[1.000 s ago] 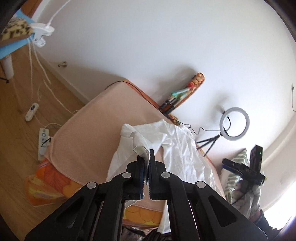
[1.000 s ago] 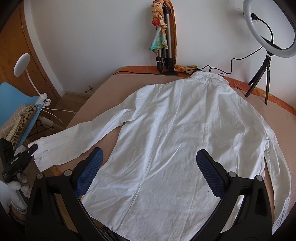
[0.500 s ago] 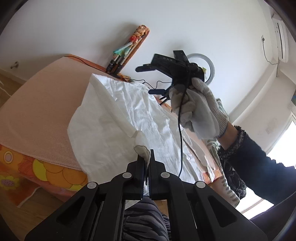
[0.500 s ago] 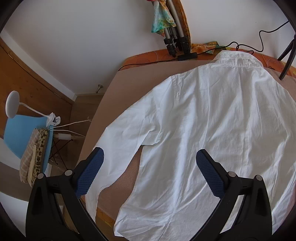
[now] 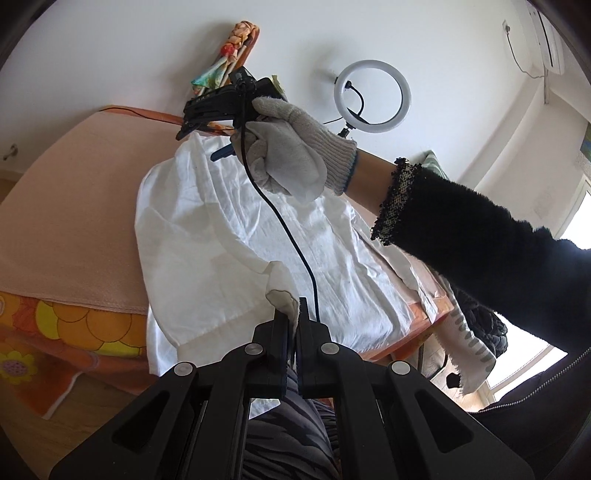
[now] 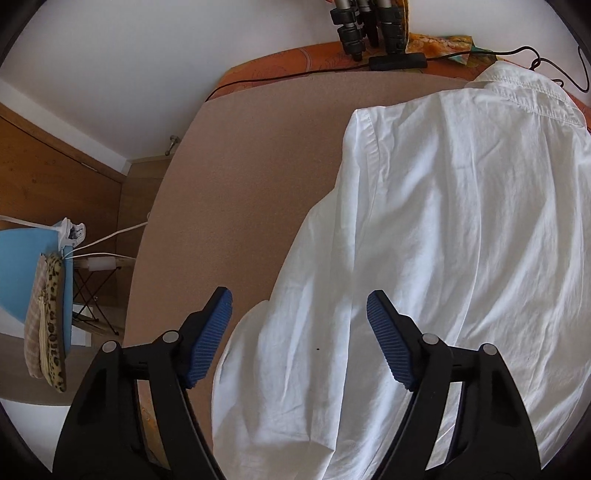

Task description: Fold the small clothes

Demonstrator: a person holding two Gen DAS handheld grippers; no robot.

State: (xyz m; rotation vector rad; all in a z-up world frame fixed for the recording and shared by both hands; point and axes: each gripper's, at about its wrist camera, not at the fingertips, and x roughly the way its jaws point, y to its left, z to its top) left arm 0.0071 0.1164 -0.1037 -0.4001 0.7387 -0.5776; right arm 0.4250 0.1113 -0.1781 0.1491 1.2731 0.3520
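A white long-sleeved shirt [image 6: 461, 221] lies back-up on the tan-covered table [image 6: 229, 184], collar at the far end. My left gripper [image 5: 293, 314] is shut on the sleeve cuff [image 5: 282, 295], holding it raised over the shirt's body [image 5: 207, 236] near the front edge. My right gripper [image 6: 301, 325] hovers over the shirt's folded left side with its blue pads [image 6: 210, 339] wide apart. Its jaws are closing and the cloth lies below them, untouched. In the left wrist view a gloved hand [image 5: 291, 147] holds that gripper over the shirt's far shoulder.
A ring light [image 5: 371, 96] and tripod legs [image 6: 365, 22] stand at the table's far end beside a black adapter with cables [image 6: 397, 61]. A blue chair [image 6: 22, 273] with leopard-print pouches stands to the left. A black cable [image 5: 288, 236] hangs across the shirt.
My left gripper carried the cuff sideways across the shirt, so the sleeve now lies folded over the body. My right gripper sank toward the shirt's left side and its jaws narrowed.
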